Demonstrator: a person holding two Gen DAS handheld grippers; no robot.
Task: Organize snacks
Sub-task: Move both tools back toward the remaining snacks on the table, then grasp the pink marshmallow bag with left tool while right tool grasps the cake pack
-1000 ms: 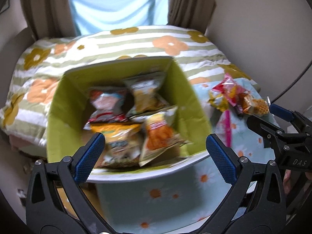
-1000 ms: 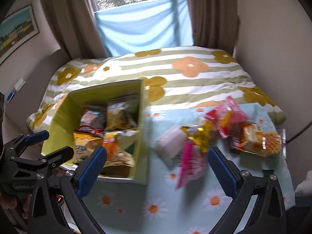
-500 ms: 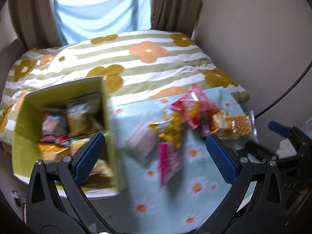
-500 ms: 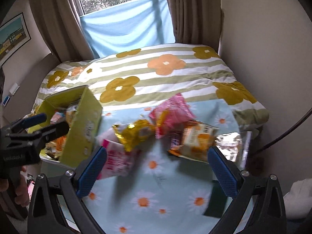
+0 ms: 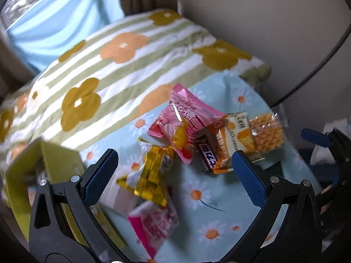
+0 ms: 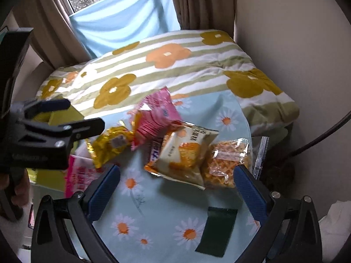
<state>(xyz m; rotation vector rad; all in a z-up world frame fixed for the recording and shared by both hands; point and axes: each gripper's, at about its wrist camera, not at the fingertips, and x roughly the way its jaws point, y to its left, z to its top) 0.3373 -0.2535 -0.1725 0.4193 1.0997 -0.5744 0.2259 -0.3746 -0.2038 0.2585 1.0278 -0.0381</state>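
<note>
Several snack packets lie in a heap on the daisy-print cloth (image 5: 204, 197): a pink bag (image 5: 184, 118), a gold packet (image 5: 153, 175), a pink-white packet (image 5: 155, 223), an orange-white packet (image 6: 186, 153) and a clear waffle packet (image 6: 226, 162). The yellow-green box (image 5: 61, 162) stands at the left. My left gripper (image 5: 175, 175) is open and empty above the gold packet. My right gripper (image 6: 175, 188) is open and empty just short of the orange-white packet. The left gripper also shows in the right wrist view (image 6: 57, 118).
A dark green flat packet (image 6: 217, 230) lies near the cloth's front right. Behind is a bed with a striped flower blanket (image 6: 175, 65), curtains and a window. A wall and a black cable (image 6: 318, 138) are at the right.
Both grippers have swung right, away from the box and over the snack heap. The box has slid to the left edge of both views. Both stay open and empty.
</note>
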